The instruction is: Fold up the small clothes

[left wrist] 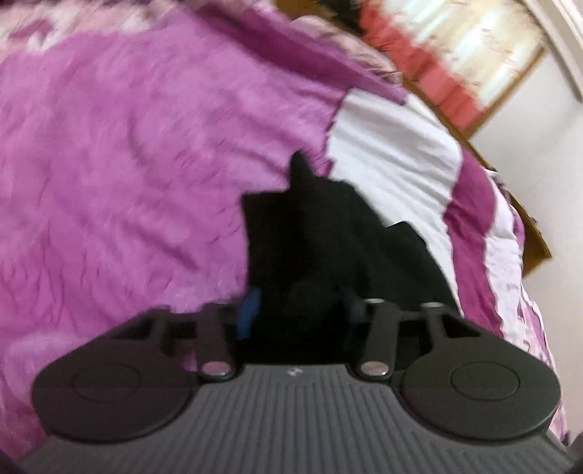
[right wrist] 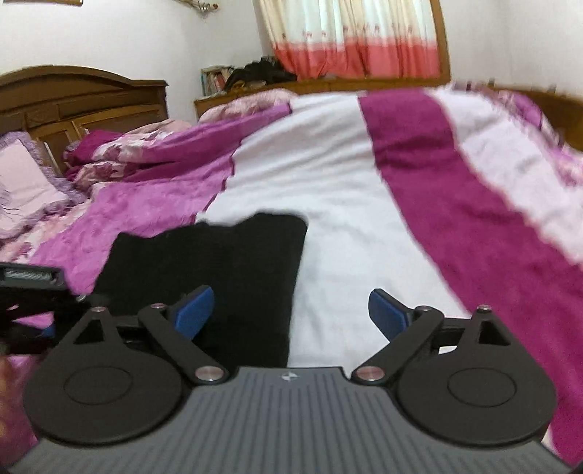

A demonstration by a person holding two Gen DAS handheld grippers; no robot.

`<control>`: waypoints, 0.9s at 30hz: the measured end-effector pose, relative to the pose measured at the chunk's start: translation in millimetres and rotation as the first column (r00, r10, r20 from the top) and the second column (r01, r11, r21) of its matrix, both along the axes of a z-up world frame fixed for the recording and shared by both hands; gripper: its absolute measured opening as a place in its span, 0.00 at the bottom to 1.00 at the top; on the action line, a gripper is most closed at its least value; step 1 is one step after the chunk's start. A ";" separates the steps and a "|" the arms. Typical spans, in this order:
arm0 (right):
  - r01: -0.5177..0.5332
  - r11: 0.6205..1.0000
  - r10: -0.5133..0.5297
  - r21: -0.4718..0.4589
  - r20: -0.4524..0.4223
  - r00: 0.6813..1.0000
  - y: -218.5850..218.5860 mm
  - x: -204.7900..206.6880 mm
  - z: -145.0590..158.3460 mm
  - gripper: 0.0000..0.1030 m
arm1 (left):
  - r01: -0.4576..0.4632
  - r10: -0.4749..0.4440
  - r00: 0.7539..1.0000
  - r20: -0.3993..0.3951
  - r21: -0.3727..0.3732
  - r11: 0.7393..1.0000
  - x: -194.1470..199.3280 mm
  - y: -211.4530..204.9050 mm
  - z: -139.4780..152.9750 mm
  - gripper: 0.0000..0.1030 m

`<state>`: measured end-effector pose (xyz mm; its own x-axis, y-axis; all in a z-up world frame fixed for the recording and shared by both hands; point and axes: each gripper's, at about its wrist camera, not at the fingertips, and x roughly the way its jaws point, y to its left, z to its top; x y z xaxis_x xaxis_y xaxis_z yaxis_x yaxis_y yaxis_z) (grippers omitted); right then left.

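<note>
Black knit garment (right wrist: pixel 218 269) lies on the purple-and-white bedspread (right wrist: pixel 339 189); right gripper (right wrist: pixel 291 315) spread wide, empty; left gripper (left wrist: pixel 298 313) (blurred) has cloth between its jaws, grip unclear

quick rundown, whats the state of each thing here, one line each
black garment: lying flat on the bed, looks partly folded, one end between the left gripper's pads
left gripper: jaws a little apart around black cloth; blurred, grip unclear
right gripper: jaws wide open, nothing between the pads, hovering over the garment's right edge
bedspread: spread over the bed, rumpled toward the headboard
curtain: drawn shut
</note>
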<state>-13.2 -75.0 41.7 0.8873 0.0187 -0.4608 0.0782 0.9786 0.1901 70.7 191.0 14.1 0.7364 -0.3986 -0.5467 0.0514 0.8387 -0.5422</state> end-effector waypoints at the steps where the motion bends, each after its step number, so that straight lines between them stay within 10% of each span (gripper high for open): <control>1: -0.021 1.000 0.021 0.020 0.000 1.000 -1.6 -4.6 -2.9 0.94 | -0.005 0.004 0.999 0.045 0.009 1.000 -4.5 0.8 5.0 0.23; 5: -0.107 0.994 0.107 0.000 0.031 0.994 5.7 -22.4 -9.7 1.00 | -0.051 0.061 0.995 0.084 -0.111 0.993 -7.8 16.7 11.1 0.13; 10: -0.012 0.949 -0.012 -0.314 -0.076 0.997 46.4 -12.4 -22.7 1.00 | -0.105 0.112 0.991 0.076 -0.088 0.991 -2.2 18.2 8.1 0.13; 17: 0.064 0.958 -0.091 -0.278 -0.087 0.992 42.5 -8.1 -32.6 0.99 | -0.093 0.088 0.995 0.042 0.135 0.987 -3.3 3.2 -4.0 0.14; 23: 0.091 0.964 -0.107 -0.248 -0.053 0.993 34.7 -14.5 -30.7 0.97 | -0.120 0.120 0.993 -0.006 -0.014 0.993 -16.3 27.1 9.0 0.39; 27: 0.038 0.995 -0.031 -0.089 0.082 0.996 13.9 -23.1 -19.7 0.79 | -0.051 0.048 0.998 -0.047 -0.057 0.997 -17.3 25.5 4.6 0.37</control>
<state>-36.3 -61.1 22.0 0.9209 -0.0511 -0.3864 0.1001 0.9891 0.1076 53.3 216.5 18.7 0.7309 -0.3943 -0.5571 -0.0155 0.8065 -0.5911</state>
